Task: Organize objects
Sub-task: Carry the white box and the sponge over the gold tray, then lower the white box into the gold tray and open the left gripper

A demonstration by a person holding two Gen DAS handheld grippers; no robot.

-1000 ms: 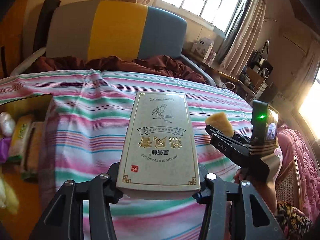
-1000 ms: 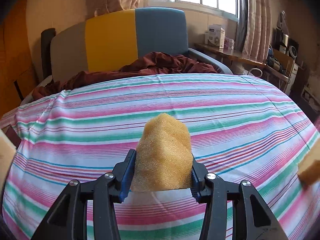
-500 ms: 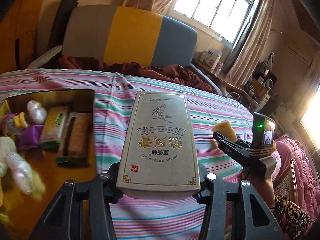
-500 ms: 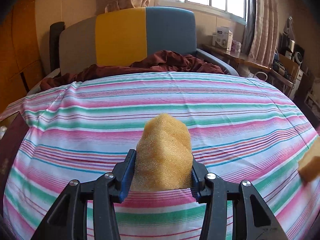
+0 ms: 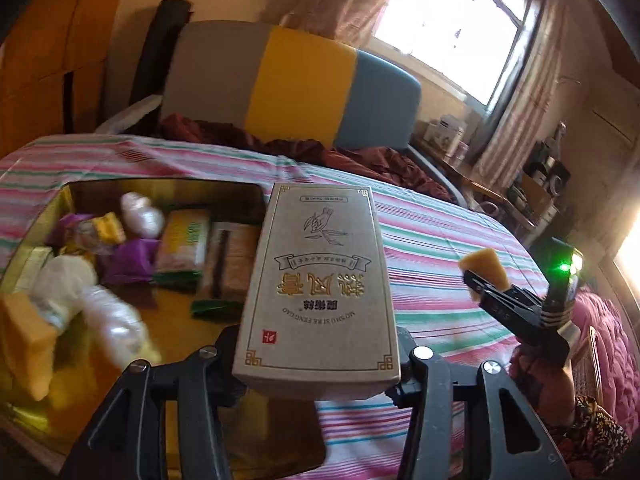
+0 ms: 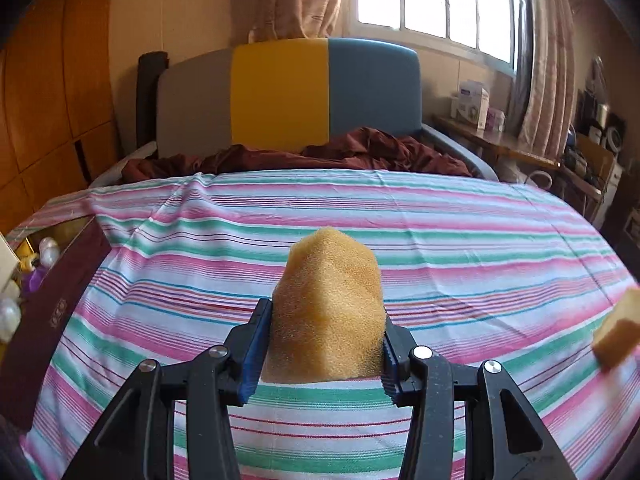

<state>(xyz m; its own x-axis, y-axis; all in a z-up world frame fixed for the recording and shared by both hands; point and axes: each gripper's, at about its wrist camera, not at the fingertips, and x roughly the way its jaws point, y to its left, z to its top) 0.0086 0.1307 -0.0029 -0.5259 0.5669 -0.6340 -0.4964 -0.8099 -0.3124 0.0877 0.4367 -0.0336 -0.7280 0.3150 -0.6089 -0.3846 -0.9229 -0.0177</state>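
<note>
The left gripper (image 5: 316, 364) is holding a flat grey carton (image 5: 318, 284) by its near end, its fingers (image 5: 404, 384) pressing on the carton's two long sides, so that the carton's long axis is running straight forward from the fingers and out over the bed (image 5: 432, 240). Just to the left of the carton, and partly under its left edge as the left wrist view gives it, an open gold-lined box (image 5: 240, 190) is lying on the striped bed cover, holding wrapped sweets, white bundles, a purple packet and flat packs; it looks like the place where things are being gathered, which would mean the carton is only needing a short shift to the left and a lowering, with its length turned to fit the free strip along the box's near side. To the right of the carton, the right gripper (image 6: 320, 356) is pinching a yellow sponge (image 6: 326, 312), its blue-padded fingers (image 6: 252, 356) squeezing the sponge's sides so the foam is bulging above them. In the right wrist view the box (image 6: 56, 280) is showing only at the far left edge, well apart from the sponge, so the left hand is judged the nearer to the box and the sponge is having the longer way to go across the bed. A second yellow sponge piece (image 6: 616, 328) is lying near the right edge of that view.
</note>
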